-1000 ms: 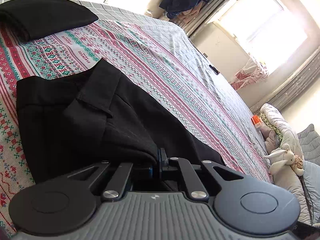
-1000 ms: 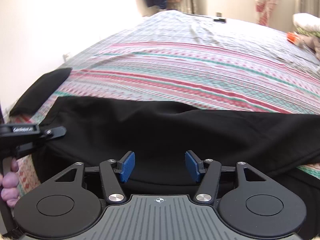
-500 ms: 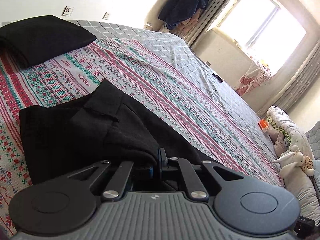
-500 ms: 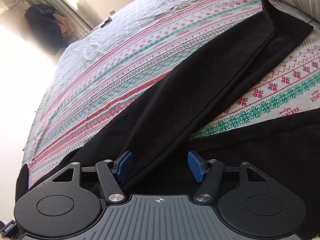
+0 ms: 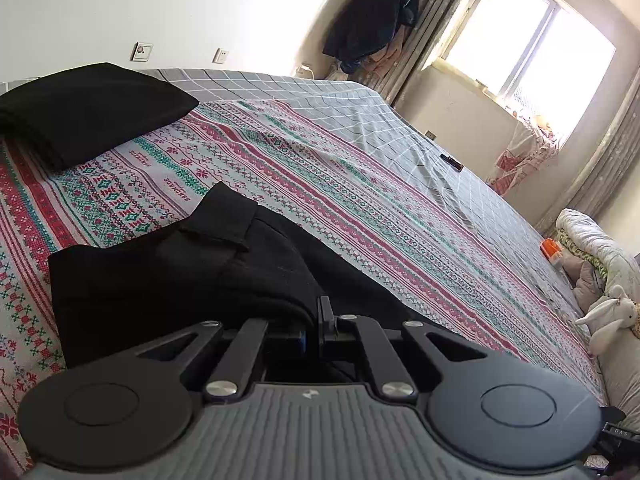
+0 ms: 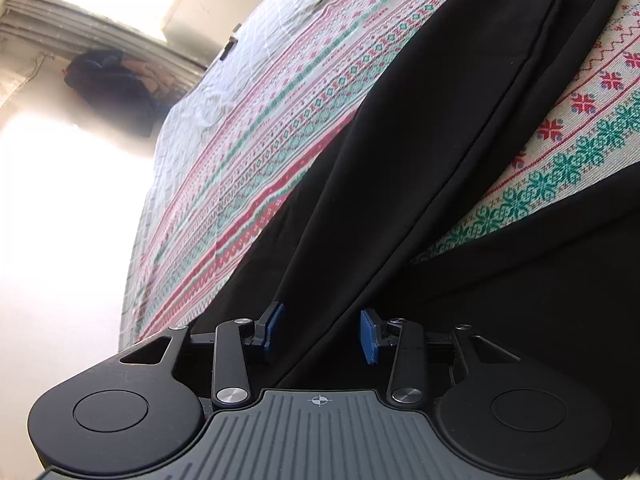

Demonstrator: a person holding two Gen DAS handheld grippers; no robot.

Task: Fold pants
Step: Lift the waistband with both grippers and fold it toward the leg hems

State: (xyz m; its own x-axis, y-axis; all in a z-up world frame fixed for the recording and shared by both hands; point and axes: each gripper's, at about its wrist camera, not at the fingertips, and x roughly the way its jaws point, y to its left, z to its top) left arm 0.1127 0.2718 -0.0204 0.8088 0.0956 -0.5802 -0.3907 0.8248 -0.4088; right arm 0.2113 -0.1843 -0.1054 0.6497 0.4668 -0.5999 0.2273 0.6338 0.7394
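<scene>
Black pants (image 5: 160, 276) lie on the patterned bedspread (image 5: 360, 200), waistband end toward the left in the left wrist view. My left gripper (image 5: 312, 320) is shut on a bunched fold of the pants near their near edge. In the right wrist view a long black pant leg (image 6: 440, 120) runs away up the bed, with a second black stretch (image 6: 540, 260) to its right. My right gripper (image 6: 320, 332) is open, its blue pads (image 6: 272, 326) either side of the leg fabric, not closed on it.
A stack of folded black garments (image 5: 88, 108) lies at the far left of the bed. A small dark object (image 5: 452, 162) lies on the grey checked sheet. Stuffed toys (image 5: 612, 316) and bedding sit at the right. Dark clothes (image 5: 372, 16) hang by the window.
The right gripper swung round from facing across the pants to looking along the leg, and came lower and closer. The left gripper kept its hold and tilted up slightly.
</scene>
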